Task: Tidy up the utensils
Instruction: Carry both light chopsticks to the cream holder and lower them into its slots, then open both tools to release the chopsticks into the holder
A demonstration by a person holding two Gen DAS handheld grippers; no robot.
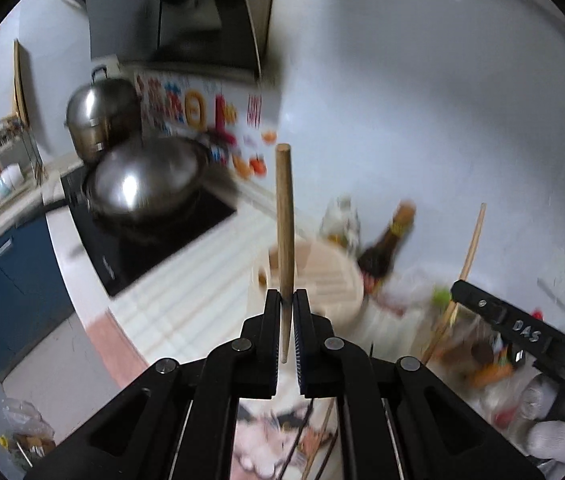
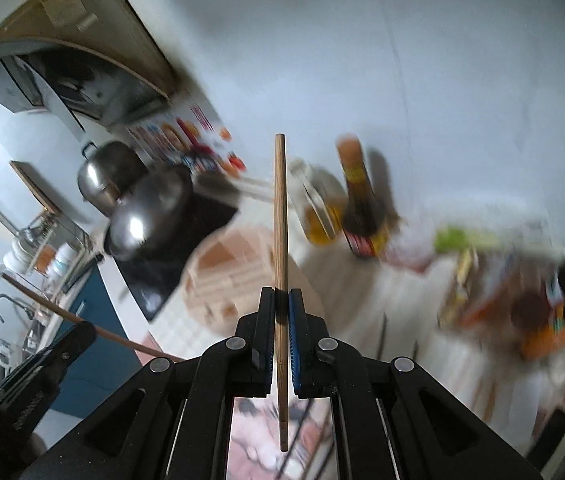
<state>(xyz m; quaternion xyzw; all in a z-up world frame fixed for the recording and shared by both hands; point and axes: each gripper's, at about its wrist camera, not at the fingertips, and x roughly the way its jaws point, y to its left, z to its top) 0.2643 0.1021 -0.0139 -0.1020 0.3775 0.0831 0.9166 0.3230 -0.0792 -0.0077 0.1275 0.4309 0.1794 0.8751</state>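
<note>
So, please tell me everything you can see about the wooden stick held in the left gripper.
The wooden stick is a thin, round, light brown rod, plain wood by its look, much like a chopstick. Its far end is cut flat and looks thicker; it narrows toward the near end. It points away from the camera, almost straight up in the view. The left gripper is shut on it near its lower part, and a short end pokes out behind the fingertips. Only the two fingers touch it; it hangs in the air above the counter.
</note>
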